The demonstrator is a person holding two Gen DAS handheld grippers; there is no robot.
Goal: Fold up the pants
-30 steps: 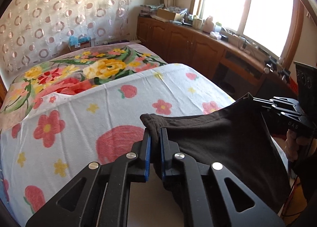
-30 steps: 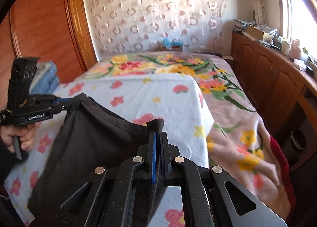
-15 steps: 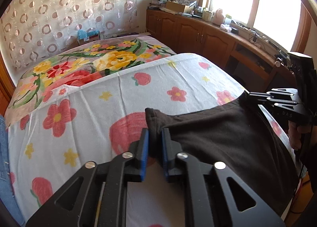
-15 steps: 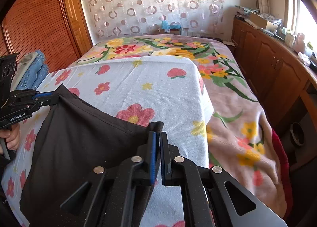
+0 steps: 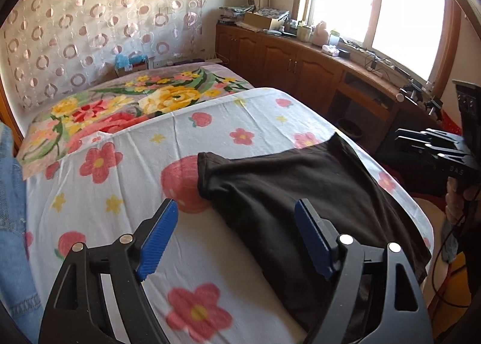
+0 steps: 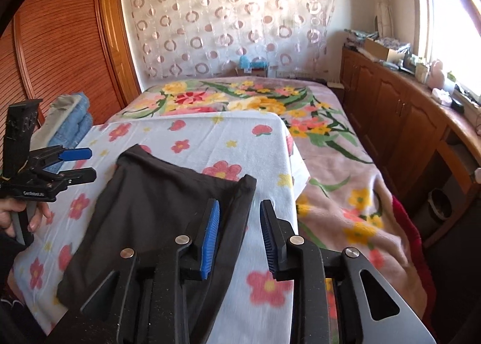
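The black pants (image 5: 300, 193) lay flat on the flowered white sheet (image 5: 126, 181) covering the near end of the bed (image 6: 339, 145), with their lower part hanging over the near edge. The left hand-held gripper (image 5: 237, 238) hovered above them with its blue pads (image 5: 157, 238) spread wide, holding nothing. The right hand-held gripper (image 6: 239, 235) was also parted and empty, just above the pants' right corner.
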